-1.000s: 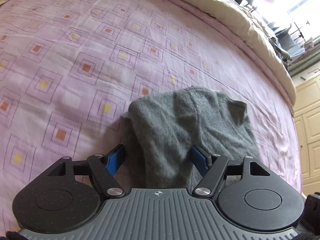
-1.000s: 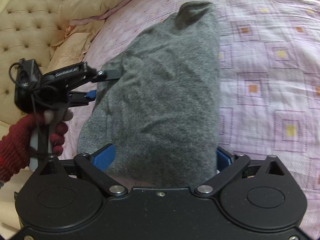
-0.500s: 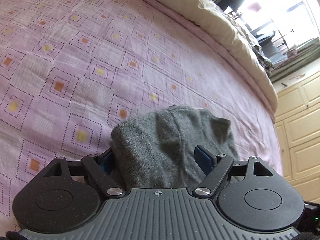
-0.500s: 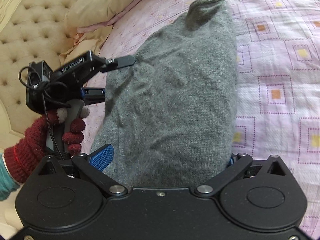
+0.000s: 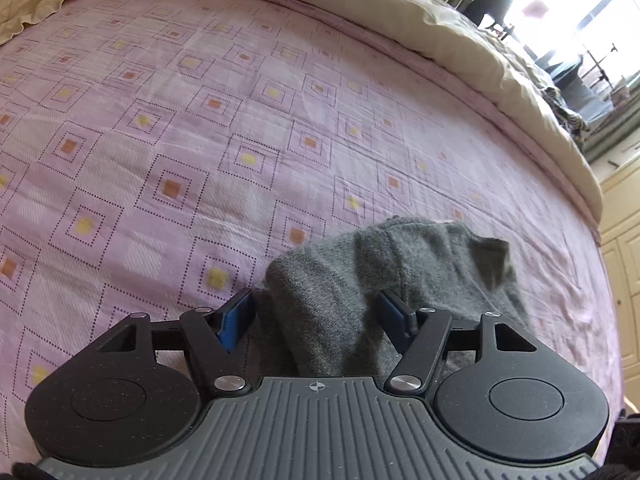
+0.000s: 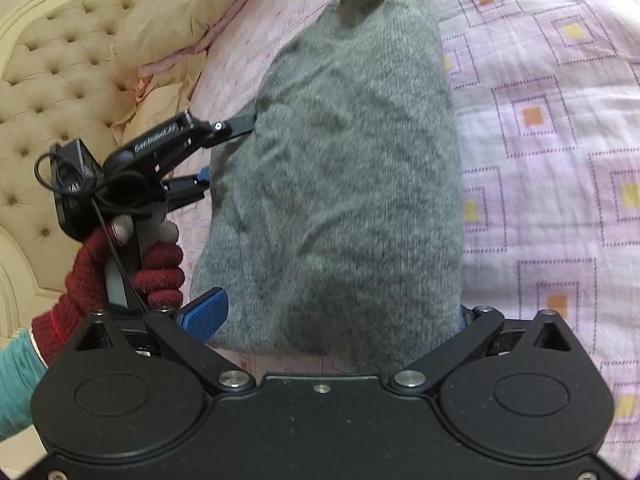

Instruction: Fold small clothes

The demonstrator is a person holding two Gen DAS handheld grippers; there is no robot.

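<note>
A grey knit garment (image 6: 344, 168) lies folded into a long thick bundle on the pink patterned bedspread (image 6: 552, 92). My right gripper (image 6: 332, 316) stands open at the bundle's near end. Its left blue pad (image 6: 204, 314) is bare and the right one is hidden behind the knit. My left gripper (image 6: 228, 148), held by a hand in a red knit glove (image 6: 156, 272), meets the bundle's left side with fingers apart. In the left wrist view the garment (image 5: 400, 276) bulges between the spread fingers of the open left gripper (image 5: 316, 314). Whether it rests on the bed or is lifted is unclear.
A tufted cream headboard (image 6: 52, 80) and beige pillows (image 6: 168, 20) stand behind the left gripper. A beige duvet (image 5: 460, 32) is rolled along the far side of the bed. Cream cupboards (image 5: 624, 264) stand beyond the bed's edge. Bare bedspread (image 5: 160, 140) stretches to the left.
The left gripper has pushed further into the bundle's side, and its view has tipped up to show more bed. The garment fills more of the right wrist view. Both grippers stay open.
</note>
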